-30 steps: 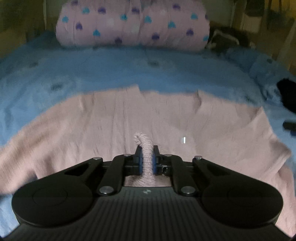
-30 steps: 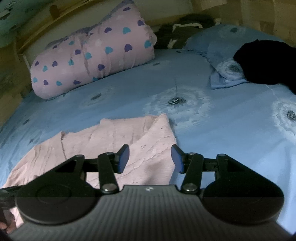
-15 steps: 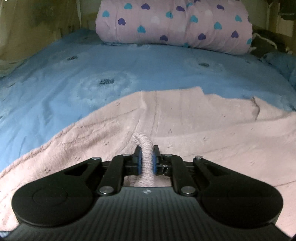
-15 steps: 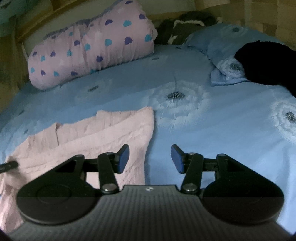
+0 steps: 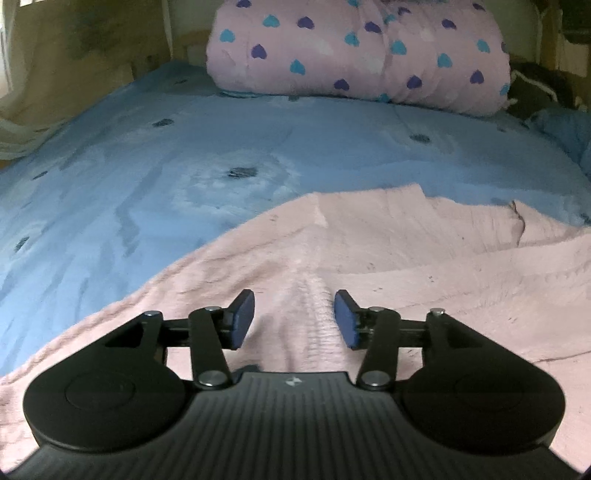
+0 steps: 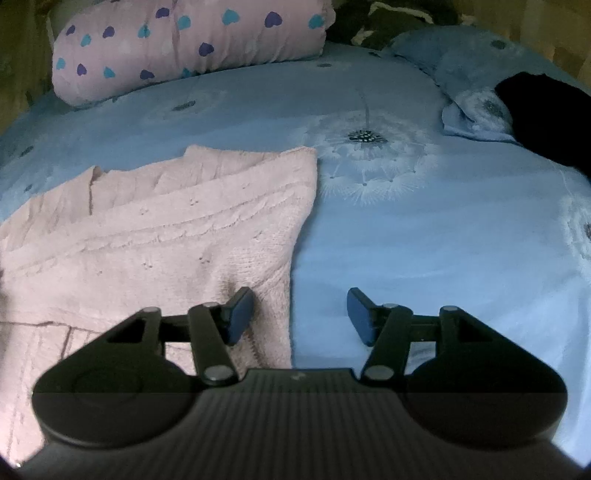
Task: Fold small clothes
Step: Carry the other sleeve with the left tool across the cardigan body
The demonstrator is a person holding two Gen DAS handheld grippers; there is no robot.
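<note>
While the bed fills both views under a blue sheet printed with pale dandelion heads, it carries every other item listed here. At its far end lies a long pink bolster dotted with purple and turquoise hearts, resting across the sheet. A blue pillow in matching print sits toward the far right corner in the right wrist view, and a black garment lies partly over it. A dark bundle with pale trim shows behind the bolster's right end; what it is cannot be told.

The sweater, pink knit, lies spread on the near part of the sheet, folded over on itself with a straight right edge running away from the camera and a layered edge at the far side. In the left wrist view it covers the whole near and right foreground, with a raised ridge of knit running up the middle.

Left gripper: black frame, blue pads, its jaws have just been opening; they stand apart and released, the ridge of sweater between them but pressed by neither pad.

Right gripper: same make, its jaws have just been opening a little wider; unclenched, holding nothing. Its left finger hangs over the sweater's right edge, its right finger over bare sheet.
</note>
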